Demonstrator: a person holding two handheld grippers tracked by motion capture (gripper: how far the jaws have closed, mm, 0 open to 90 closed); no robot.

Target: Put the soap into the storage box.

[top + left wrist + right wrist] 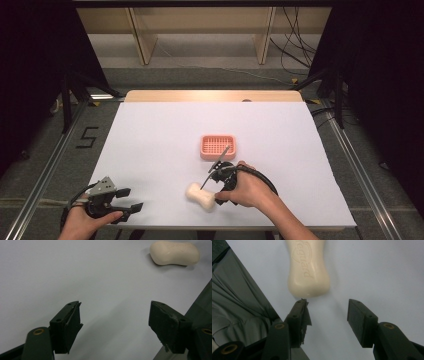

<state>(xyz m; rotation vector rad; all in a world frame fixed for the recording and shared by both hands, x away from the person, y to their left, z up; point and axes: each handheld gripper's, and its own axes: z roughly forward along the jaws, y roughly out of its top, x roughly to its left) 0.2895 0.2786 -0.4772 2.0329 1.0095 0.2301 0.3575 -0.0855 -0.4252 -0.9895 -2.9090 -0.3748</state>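
A cream soap bar (201, 196) lies on the white table cover (165, 130) near the front edge. A pink soap dish (218, 146) with a gridded floor sits behind it, near the middle. My right gripper (218, 199), held in a hand, is right beside the bar's near end. In the right gripper view it (327, 312) is open, with the soap bar (308, 267) just beyond the jaw tips and nothing between them. My left gripper (131, 199) rests at the front left, open (115, 315) and empty. The soap bar (175, 253) lies farther off to its right.
The table's front edge runs close under both hands. Grey fabric (237, 302) shows past that edge beside the right gripper. A wooden strip (212, 95) borders the far side. Beyond it stand shelf legs (142, 40) and cables (295, 45) on the floor.
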